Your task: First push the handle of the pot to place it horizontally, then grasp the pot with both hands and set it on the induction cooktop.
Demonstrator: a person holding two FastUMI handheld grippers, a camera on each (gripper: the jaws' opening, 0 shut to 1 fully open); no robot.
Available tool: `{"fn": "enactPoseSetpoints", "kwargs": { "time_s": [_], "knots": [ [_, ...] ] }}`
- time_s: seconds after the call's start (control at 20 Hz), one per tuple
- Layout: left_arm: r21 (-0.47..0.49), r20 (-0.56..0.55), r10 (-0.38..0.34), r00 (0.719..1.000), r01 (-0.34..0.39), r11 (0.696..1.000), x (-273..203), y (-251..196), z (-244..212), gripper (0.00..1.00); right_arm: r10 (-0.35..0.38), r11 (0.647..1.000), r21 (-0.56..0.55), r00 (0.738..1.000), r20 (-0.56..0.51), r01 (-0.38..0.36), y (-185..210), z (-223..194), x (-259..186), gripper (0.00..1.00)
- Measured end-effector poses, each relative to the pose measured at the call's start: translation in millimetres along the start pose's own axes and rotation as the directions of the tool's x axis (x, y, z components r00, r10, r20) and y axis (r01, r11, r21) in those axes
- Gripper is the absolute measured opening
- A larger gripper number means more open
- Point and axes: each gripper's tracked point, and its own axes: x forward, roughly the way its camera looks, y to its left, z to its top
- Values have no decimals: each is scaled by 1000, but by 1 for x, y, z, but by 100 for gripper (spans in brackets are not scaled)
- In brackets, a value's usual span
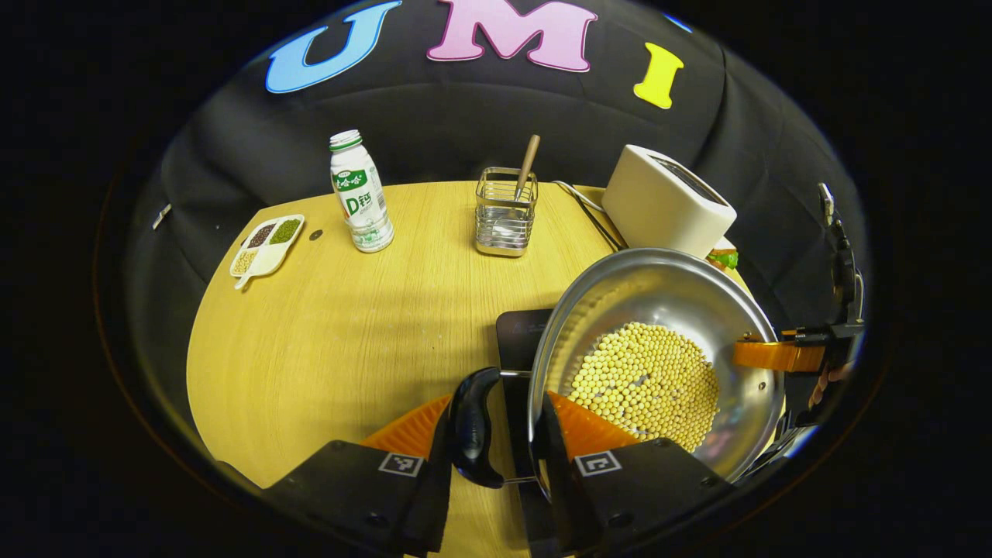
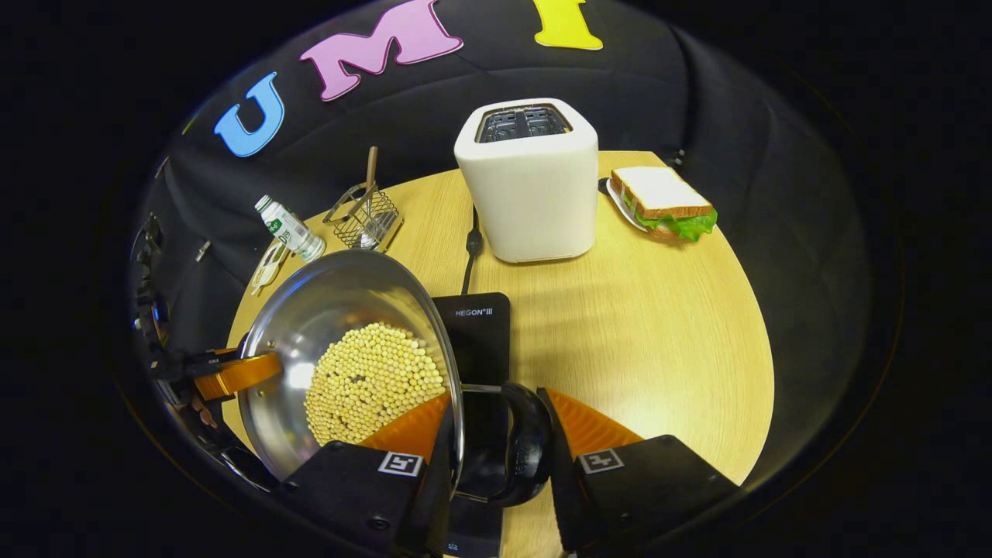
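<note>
handles are flipped out flat and I've got both grippers, left [image 1: 504, 434] and right [image 2: 496, 442], clamped on the pot [image 1: 659, 341], hovering over the cooktop [image 2: 480, 325], just needs setting down

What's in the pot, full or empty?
Partly filled: pale beans cover the bottom of the pot, with bare steel wall above them.

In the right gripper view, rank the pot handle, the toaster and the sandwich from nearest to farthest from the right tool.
1. Pot handle: between the fingers of the right tool, at the pot's rim.
2. Toaster: straight ahead, past the induction cooktop, near the table's back.
3. Sandwich: farthest, at the back right beside the toaster.
</note>
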Motion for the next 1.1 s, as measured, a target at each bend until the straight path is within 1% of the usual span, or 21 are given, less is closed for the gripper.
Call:
{"fn": "enactPoseSetpoints", "kwargs": {
  "time_s": [0.05,0.1,0.2,0.3,0.4,0.45,0.5,0.55,0.6,0.75,0.85,1.0,1.1],
  "knots": [
    [1,-2,0,1000,0,1000,0,-1,0,57,0,1000,2,1000,-1,0,0,1,0,53],
    [2,-4,-1,1000,1,1000,0,0,0,57,-1,1000,3,1000,-2,1,0,0,1,58],
    [3,-6,-2,1000,2,1000,-1,0,-2,58,-1,1000,9,1000,-1,1,0,1,1,58],
    [11,-1,9,1000,-9,1000,-2,-1,-1,63,5,1000,21,1000,3,-5,1,0,-1,60],
    [47,35,26,999,-28,999,-6,-1,6,65,17,999,36,1000,19,-18,4,3,-4,63],
    [66,49,23,999,-26,997,-9,-4,9,75,18,999,39,999,31,-19,4,6,-5,74],
    [87,57,32,998,-37,996,-12,-5,12,84,10,999,42,999,40,-12,2,8,-8,82],
    [100,58,34,998,-40,994,-15,-6,12,95,8,999,45,999,46,-10,1,9,-11,97],
    [105,62,34,997,-40,994,-17,-9,14,97,-4,999,46,999,52,1,0,9,-11,99],
    [90,73,24,997,-31,996,-25,-16,15,98,-24,999,38,996,87,21,-1,12,-26,99],
    [85,87,28,996,-36,996,-33,-16,15,98,-32,999,34,990,138,27,1,18,-43,99],
    [77,110,18,994,-27,997,-51,-19,17,98,-51,999,25,974,220,46,4,28,-75,99],
    [82,151,1,988,-13,997,-70,-23,24,98,-63,998,14,959,278,61,9,34,-95,99]
  ]
}}
